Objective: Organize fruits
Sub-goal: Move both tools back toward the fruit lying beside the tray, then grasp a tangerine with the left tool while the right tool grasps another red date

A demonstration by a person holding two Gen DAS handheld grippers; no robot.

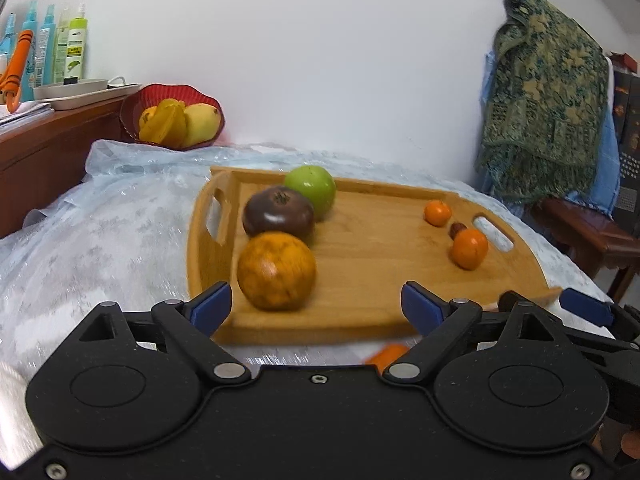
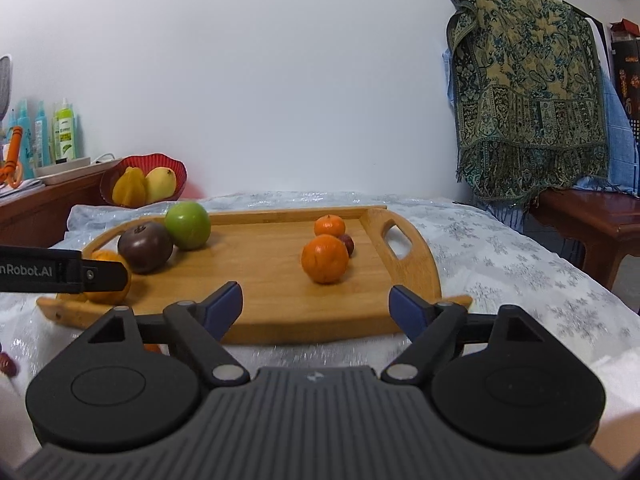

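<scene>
A wooden tray (image 1: 372, 264) (image 2: 264, 276) lies on the table. At its left end sit a large orange (image 1: 276, 271), a dark purple fruit (image 1: 278, 215) (image 2: 145, 246) and a green apple (image 1: 311, 189) (image 2: 188, 225). At its right end sit two small mandarins (image 1: 469, 248) (image 2: 324, 258), (image 1: 437, 213) (image 2: 329, 225) and a small dark red fruit (image 1: 457, 230) (image 2: 347, 243). My left gripper (image 1: 316, 308) is open and empty just before the tray's front edge. My right gripper (image 2: 316, 304) is open and empty, also before the tray. An orange fruit (image 1: 386, 354) lies on the cloth under the left gripper.
A red basket (image 1: 172, 116) (image 2: 144, 184) with yellow fruits stands at the back left. A wooden shelf (image 1: 48, 148) with bottles is at the left. A chair with a patterned cloth (image 2: 528, 92) stands at the right. A small red fruit (image 2: 7, 364) lies on the cloth at the left.
</scene>
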